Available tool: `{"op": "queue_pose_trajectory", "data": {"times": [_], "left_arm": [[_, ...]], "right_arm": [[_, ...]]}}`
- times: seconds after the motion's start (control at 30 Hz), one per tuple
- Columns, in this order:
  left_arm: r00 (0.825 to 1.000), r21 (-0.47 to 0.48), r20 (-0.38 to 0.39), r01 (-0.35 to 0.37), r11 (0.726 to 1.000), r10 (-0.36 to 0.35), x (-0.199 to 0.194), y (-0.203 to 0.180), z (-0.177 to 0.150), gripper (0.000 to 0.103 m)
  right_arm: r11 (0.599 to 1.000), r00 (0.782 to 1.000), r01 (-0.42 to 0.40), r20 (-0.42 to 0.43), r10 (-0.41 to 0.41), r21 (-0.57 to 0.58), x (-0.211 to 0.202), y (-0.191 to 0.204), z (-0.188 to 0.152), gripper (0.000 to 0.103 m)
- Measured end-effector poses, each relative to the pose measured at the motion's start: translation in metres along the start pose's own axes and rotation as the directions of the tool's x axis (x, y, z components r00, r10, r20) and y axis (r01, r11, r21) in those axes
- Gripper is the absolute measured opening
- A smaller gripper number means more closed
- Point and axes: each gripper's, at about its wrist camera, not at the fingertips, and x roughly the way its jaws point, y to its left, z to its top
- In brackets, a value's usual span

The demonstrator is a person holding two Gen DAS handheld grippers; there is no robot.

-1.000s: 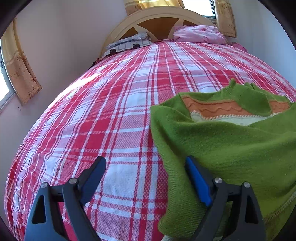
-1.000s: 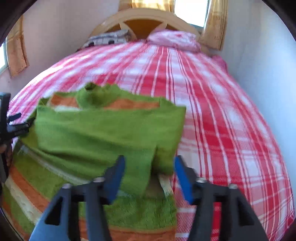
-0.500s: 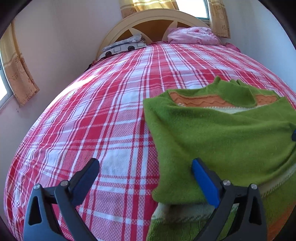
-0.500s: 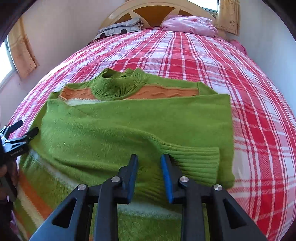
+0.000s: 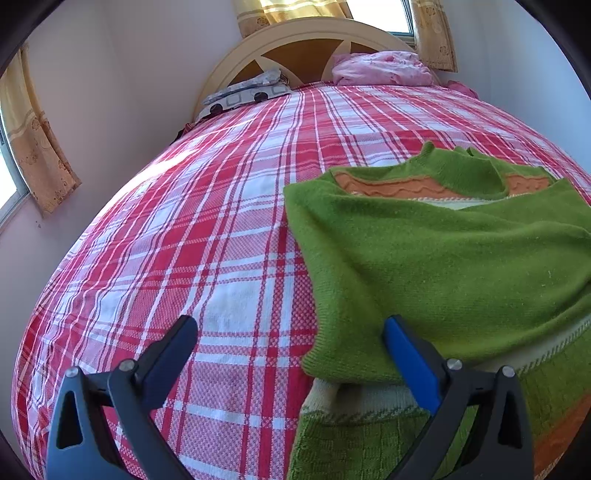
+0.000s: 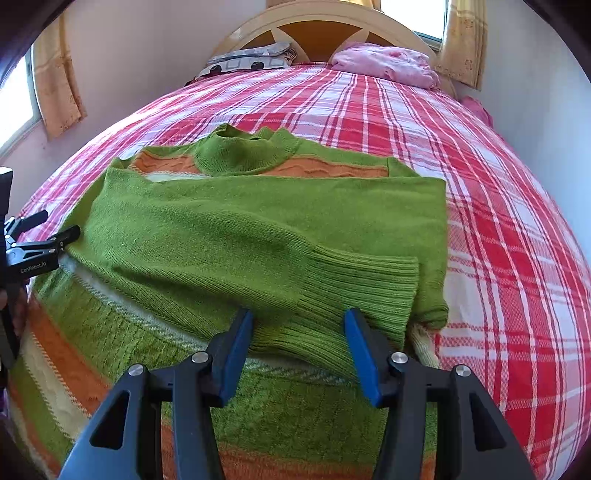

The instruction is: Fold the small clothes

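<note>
Spread across the whole room-wide frame: a bed (image 5: 207, 258) under a red-and-white plaid cover, serving as the flat work surface for folding. At its head, a pale arched headboard (image 6: 325, 22), a pink pillow (image 6: 384, 62) and a grey patterned bundle (image 6: 247, 59), pushed well away from the working area.

Lying on the near part of the cover, toward the right side in the left wrist view: a green sweater (image 6: 258, 229) with orange and cream bands, neck toward the headboard. Laid flat, probably so folds land square. Both sleeves brought across the chest, one ribbed cuff (image 6: 365, 291) ending near the right edge — judged to be the sleeve fold done, with the bottom-to-top fold not yet made.

Hovering just above the hem-side fabric: the right gripper (image 6: 299, 350), blue-padded jaws spread apart with the cuff edge seen between them, gripping nothing.

At the sweater's left edge: the left gripper (image 5: 291, 343), jaws spread wide, one pad over plaid, the other over green knit, empty as well; likely placed for taking the lower left corner.

Smallest, on the left tool's body in the right wrist view: white lettering (image 6: 33, 267) reading roughly "GenRobot.AI".
</note>
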Motion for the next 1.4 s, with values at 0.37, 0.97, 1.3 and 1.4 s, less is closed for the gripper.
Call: {"op": "queue_pose_trajectory", "data": {"times": [0.37, 0.97, 1.3, 1.4], "left_arm": [[1.0, 0.007, -0.012, 0.019, 1.0, -0.019, 0.001, -0.002, -0.001, 0.103], [0.999, -0.02, -0.025, 0.039, 0.999, -0.04, -0.007, 0.0, -0.011, 0.103], [0.998, -0.014, -0.008, 0.064, 0.998, -0.064, -0.027, 0.0, -0.022, 0.103], [0.997, -0.007, -0.005, 0.074, 0.997, -0.074, -0.035, -0.001, -0.026, 0.103]], "right_arm": [[0.996, 1.0, 0.009, 0.019, -0.011, 0.091, -0.001, -0.016, -0.009, 0.052], [0.994, 0.993, 0.109, 0.038, -0.11, 0.024, 0.0, -0.002, -0.012, 0.054], [0.995, 0.995, 0.086, 0.041, -0.088, 0.046, -0.005, -0.005, -0.013, 0.055], [0.995, 0.996, 0.078, 0.049, -0.081, 0.062, -0.011, -0.006, -0.015, 0.058]]}}
